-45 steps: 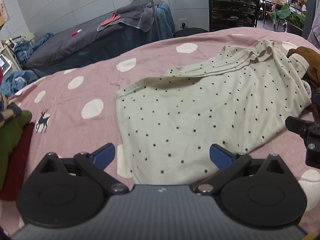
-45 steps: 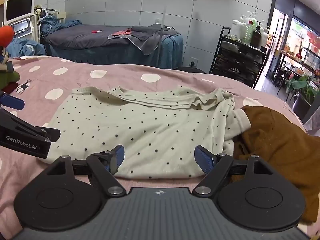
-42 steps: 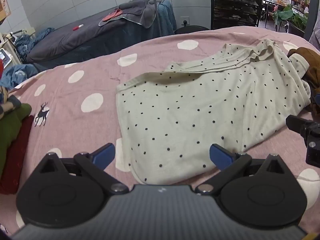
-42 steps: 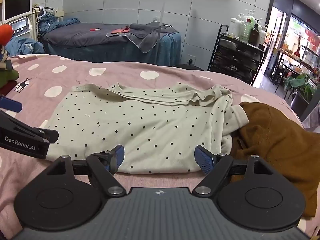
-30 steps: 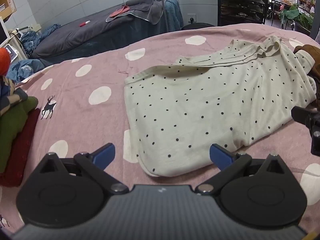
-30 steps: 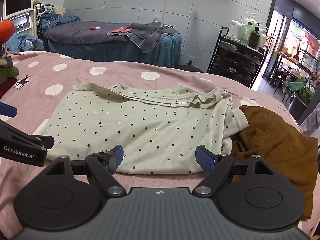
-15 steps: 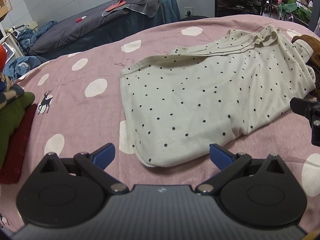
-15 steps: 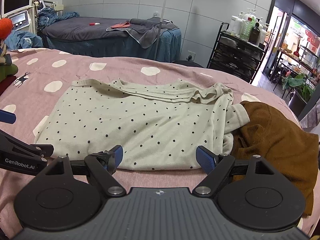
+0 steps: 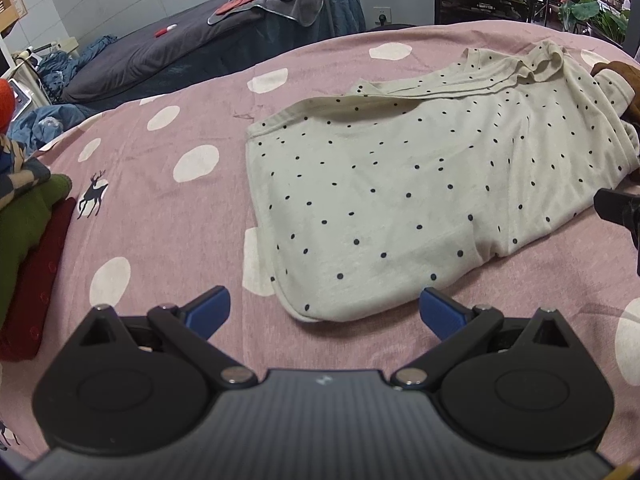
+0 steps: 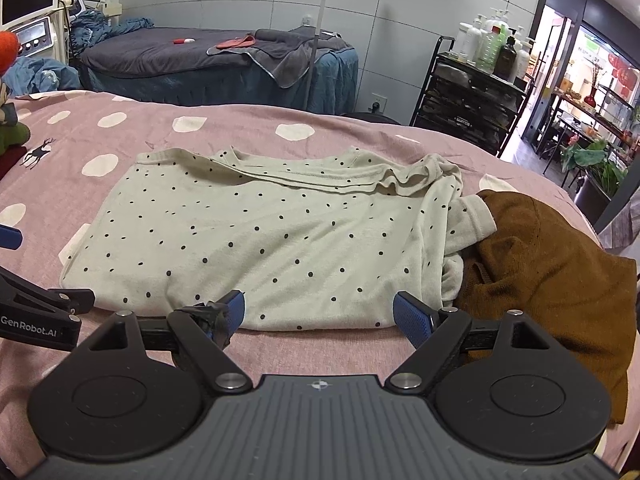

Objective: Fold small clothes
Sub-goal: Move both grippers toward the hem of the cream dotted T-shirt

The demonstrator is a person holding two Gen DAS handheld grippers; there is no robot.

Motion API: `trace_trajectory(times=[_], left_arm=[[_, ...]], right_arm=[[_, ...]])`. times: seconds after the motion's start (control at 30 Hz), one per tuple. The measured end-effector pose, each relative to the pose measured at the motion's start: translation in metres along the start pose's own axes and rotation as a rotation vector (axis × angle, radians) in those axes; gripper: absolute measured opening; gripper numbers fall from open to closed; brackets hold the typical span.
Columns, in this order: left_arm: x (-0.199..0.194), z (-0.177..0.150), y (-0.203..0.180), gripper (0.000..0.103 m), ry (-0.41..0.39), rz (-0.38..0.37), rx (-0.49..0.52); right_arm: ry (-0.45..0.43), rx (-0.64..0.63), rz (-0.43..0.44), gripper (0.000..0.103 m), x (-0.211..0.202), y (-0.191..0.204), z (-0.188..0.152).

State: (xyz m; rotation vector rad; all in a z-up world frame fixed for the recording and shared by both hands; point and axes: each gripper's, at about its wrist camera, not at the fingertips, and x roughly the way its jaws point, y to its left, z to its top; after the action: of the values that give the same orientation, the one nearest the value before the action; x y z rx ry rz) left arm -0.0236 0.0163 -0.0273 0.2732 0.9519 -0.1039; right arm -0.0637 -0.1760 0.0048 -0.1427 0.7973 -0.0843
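Shirt: soft, light, floppy (already folded over once).
Hold: near hem corners.
Left gripper: jaws wide, empty.
Right gripper: jaws wide, empty.

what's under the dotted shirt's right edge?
The dotted shirt lies on the pink sheet; its sleeve overlaps the brown garment. How far the brown cloth runs beneath is covered.

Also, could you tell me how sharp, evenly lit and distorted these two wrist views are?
Left wrist view: the polka-dot shirt is sharp and evenly lit, strong fisheye bends the pink bedspread, and the corners go dark. Right wrist view: equally sharp, the shirt casts only a soft shadow, and the bright doorway at right is washed out. Both claws, left and right, are in focus.
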Motion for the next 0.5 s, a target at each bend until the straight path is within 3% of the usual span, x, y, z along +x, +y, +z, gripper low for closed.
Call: trace_trajectory(times=[0.5], left_arm=[[0.0103,-0.0095,-0.0069,0.103,0.015,0.005,0.037]], right_arm=[[0.017,0.010,0.006,0.103,0.0056,-0.0012,-0.0063]])
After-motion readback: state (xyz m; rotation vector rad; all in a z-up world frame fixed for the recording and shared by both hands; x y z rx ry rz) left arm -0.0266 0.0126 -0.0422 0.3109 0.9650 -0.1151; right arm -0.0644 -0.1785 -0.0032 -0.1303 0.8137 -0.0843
